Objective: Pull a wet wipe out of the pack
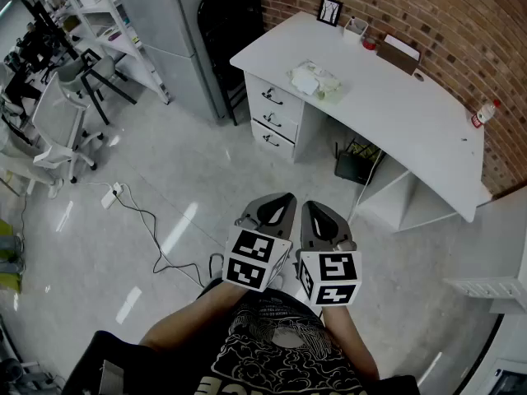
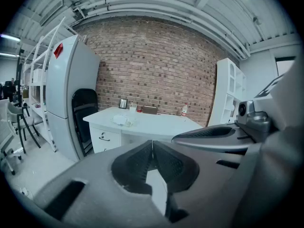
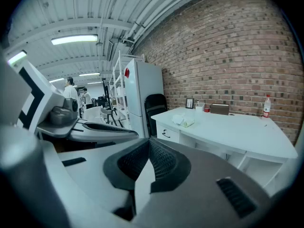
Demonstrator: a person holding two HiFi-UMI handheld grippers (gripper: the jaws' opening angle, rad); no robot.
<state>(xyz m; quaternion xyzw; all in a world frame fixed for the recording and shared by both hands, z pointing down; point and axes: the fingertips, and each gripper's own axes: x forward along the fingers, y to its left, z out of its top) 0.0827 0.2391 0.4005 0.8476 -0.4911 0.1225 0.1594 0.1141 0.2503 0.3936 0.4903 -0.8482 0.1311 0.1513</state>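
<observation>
A white desk stands against a brick wall, with 3 drawers under its left end. The wet wipe pack lies on the desktop above those drawers, a white wipe showing on top of it. It also shows small and far off in the left gripper view and in the right gripper view. Along the wall side of the desk are a small picture frame, a cup, a brown box and, well apart at the far end, a bottle with a red cap. A black folding chair stands beside a tall grey cabinet left of the desk. A stretch of pale floor separates the person from the desk, and a cable trails across it on the left. The left gripper and the right gripper are side by side close to the person's body, well apart from the pack. Each has its jaws together at the tips and grips nothing.
</observation>
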